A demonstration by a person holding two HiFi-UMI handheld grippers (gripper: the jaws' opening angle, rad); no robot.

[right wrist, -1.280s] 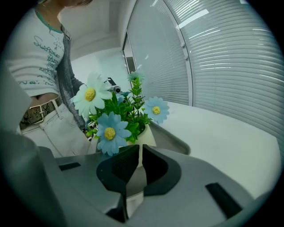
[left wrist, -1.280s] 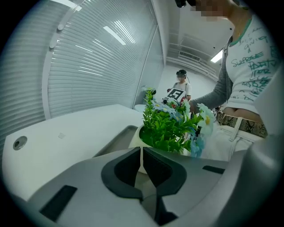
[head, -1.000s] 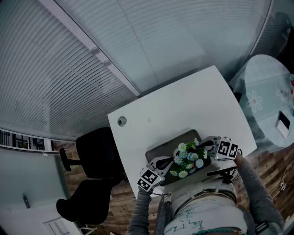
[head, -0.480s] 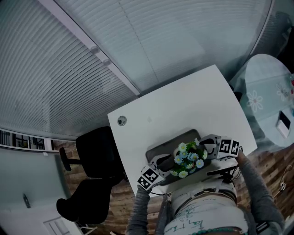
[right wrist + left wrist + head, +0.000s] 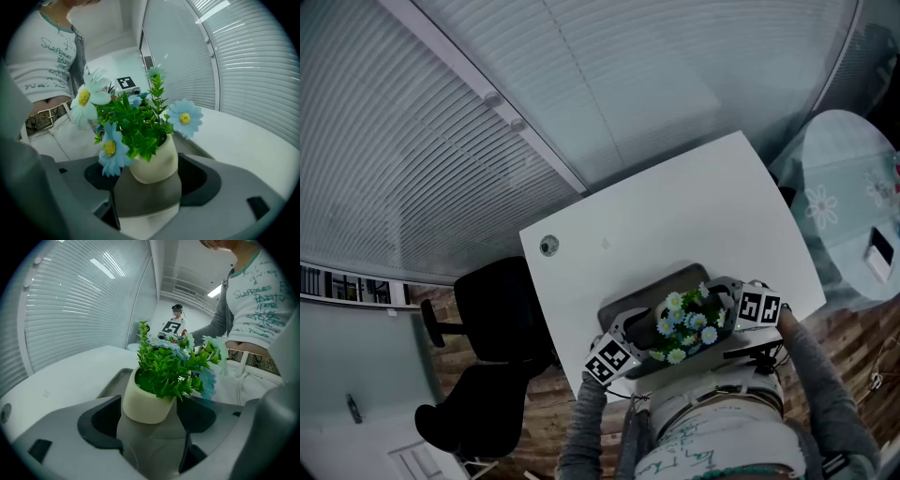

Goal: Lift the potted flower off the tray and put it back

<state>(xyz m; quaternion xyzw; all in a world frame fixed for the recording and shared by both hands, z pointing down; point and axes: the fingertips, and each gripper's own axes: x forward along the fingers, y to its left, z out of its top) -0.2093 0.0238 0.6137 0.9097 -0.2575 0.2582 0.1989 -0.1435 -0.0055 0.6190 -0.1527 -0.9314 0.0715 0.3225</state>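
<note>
As seen from the head view, a white bench (image 5: 675, 211) with rounded corners carries a flat dark grey tray (image 5: 649, 292) close to its near edge. The potted flower (image 5: 686, 323) stands on the tray's near half. The left gripper (image 5: 636, 330) and right gripper (image 5: 722, 302) flank it from either side, each carrying a black-and-white marker cube. A round grommet (image 5: 548, 247) sits near the bench's far left corner. A black chair (image 5: 487, 319) stands beside the left edge, and slatted blinds (image 5: 441, 141) fill the background.

In the left gripper view, the smooth grey jaws are opening with the rounded, matte cream pot (image 5: 146, 405) between them. The pot rests upright on the tray and the dark pads are let go of it. The left pad is just beside its wall; leaves hide the right gap. Dense green plastic foliage (image 5: 166, 369) rises from the pot.

In the right gripper view, the jaws are likewise opening, released, with the pot between them on the tray. Pale blue daisies (image 5: 185, 117) with yellow centres and one white daisy (image 5: 89, 97) spread above the leaves.
</note>
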